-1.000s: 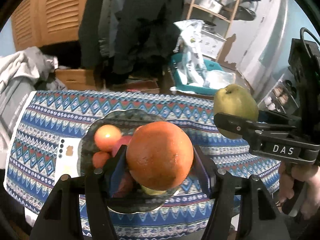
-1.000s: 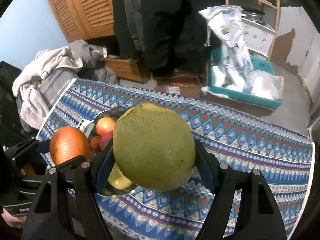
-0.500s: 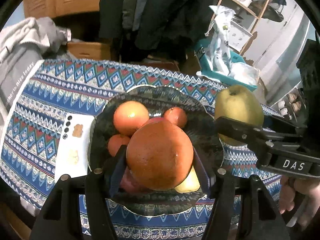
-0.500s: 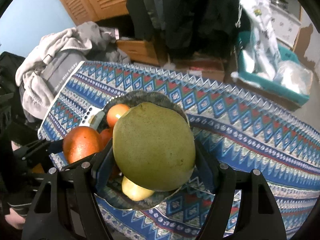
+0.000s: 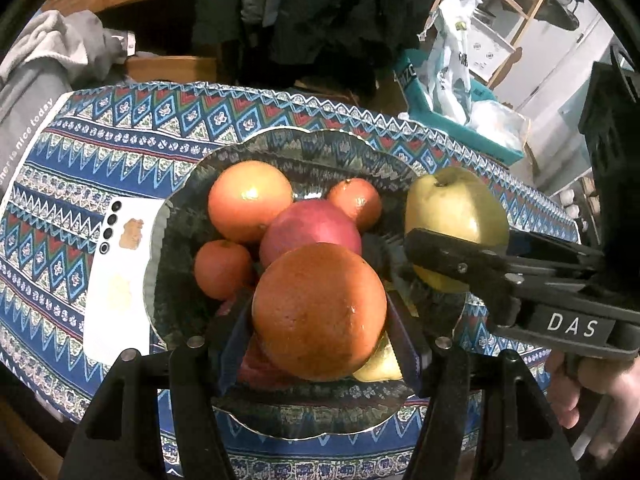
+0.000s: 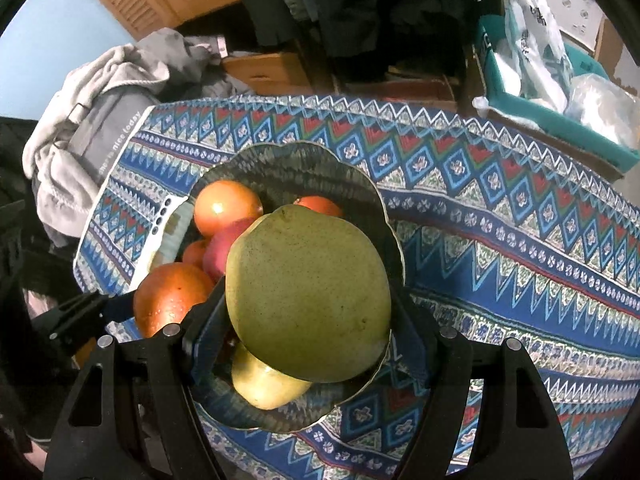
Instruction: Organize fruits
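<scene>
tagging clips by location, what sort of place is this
Probably a lived-in room at home: a patterned tablecloth, clothes heaped beside it, dark coats hanging behind, and shelving.

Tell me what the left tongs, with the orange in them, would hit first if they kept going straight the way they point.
Probably the fruit already piled in the dark scalloped glass bowl: the round orange held in the left tongs sits right over the red apple and a yellow fruit. Depth is unclear, so which comes first is uncertain.
</scene>
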The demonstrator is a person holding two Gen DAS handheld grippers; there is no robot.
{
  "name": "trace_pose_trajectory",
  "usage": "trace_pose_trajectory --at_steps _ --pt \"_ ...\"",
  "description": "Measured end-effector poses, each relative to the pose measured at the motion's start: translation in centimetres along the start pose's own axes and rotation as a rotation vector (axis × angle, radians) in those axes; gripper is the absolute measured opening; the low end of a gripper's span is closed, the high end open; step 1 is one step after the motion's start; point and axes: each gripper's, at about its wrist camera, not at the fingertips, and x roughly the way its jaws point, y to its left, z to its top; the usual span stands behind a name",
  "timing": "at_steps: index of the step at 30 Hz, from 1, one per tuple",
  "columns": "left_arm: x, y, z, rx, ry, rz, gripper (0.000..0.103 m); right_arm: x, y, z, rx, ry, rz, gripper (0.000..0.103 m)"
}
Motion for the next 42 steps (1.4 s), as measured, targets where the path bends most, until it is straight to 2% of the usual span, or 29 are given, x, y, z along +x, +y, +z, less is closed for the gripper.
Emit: trace_pose_trajectory --at_steps 5,14,18,20,25,27,28,34,37,42 --pt "-0.7 -0.5 0.2 0.015 -0.034 -0.008 0.065 -0.1 -0.1 -0.1 0.001 -0.012 0.012 0.075" --pt "-2.7 -1.4 0.5 0.033 -0.061 -0.009 0.066 -4.3 0.1 0.9 0.007 -0.098 0.013 0.075" --pt "-4.4 -1.8 0.5 0.041 -0.090 -0.002 0.066 -6.5 0.6 0.8 -0.025 -0.133 -0.035 0.076" --pt "-5.3 -2.0 0.5 0.045 -0.106 0.004 0.071 -7.6 0.8 0.6 -0.039 -0.150 -0.063 0.077" --pt "-7.7 -2.8 0.6 0.063 -0.150 0.019 0.074 -10.4 1.1 -0.1 -0.069 -0.192 -0.121 0.080" --pt "-8.7 -3.2 0.5 0.072 -0.166 0.027 0.078 -11.6 1.1 -0.4 -0.078 -0.210 -0.145 0.080" --pt "-9.1 -3.4 0.5 0.076 -0.173 0.029 0.080 -12.3 1.0 -0.7 -0.081 -0.220 -0.153 0.080" --pt "-11.8 -5.3 0.2 0.131 -0.233 0.063 0.081 -15.5 1.1 -2.0 -0.099 -0.272 -0.180 0.081" --pt "-12.9 -6.1 0.1 0.144 -0.250 0.061 0.087 -17.0 0.9 -2.7 -0.104 -0.296 -0.190 0.081" --pt "-14.6 -7.4 -0.2 0.171 -0.304 0.080 0.087 -19.0 0.5 -4.1 -0.101 -0.331 -0.207 0.081"
